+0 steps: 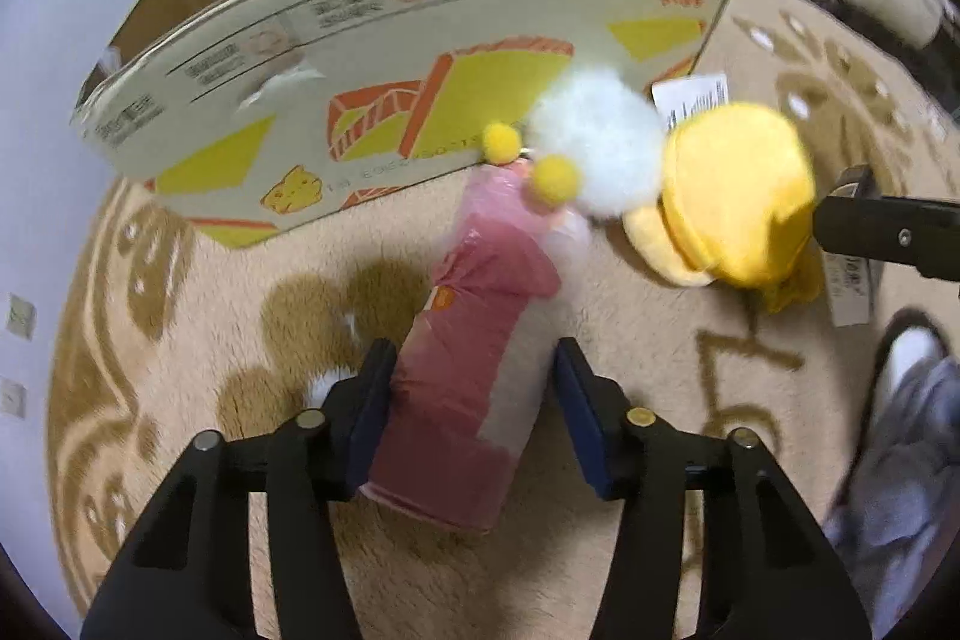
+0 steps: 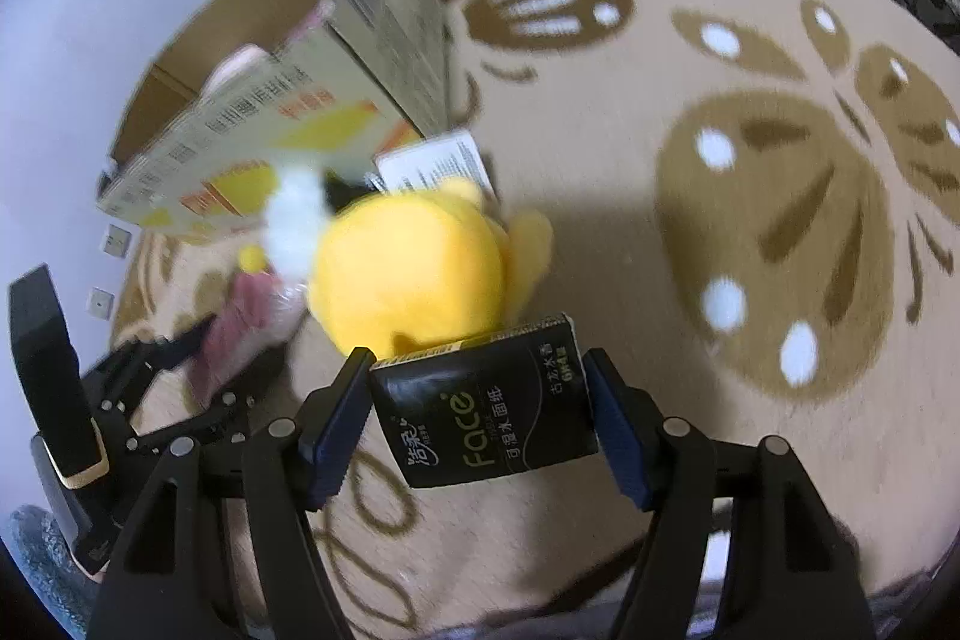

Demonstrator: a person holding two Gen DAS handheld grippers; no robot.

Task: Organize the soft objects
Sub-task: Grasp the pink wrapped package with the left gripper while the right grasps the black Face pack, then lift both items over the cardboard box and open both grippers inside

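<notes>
We should lift both packs straight and clear the rim of the one printed cardboard box at the rug's far edge. One yellow plush lies mid-rug. Our right gripper clamps one black tissue pack; our left gripper, half-closed, straddles one pink wrapped pack, grip uncertain.

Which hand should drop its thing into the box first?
Probably the right. The right gripper already clamps the black tissue pack, lifted off the rug. The left gripper only straddles the pink packet, one pad apart from it. The box stands behind both.
</notes>
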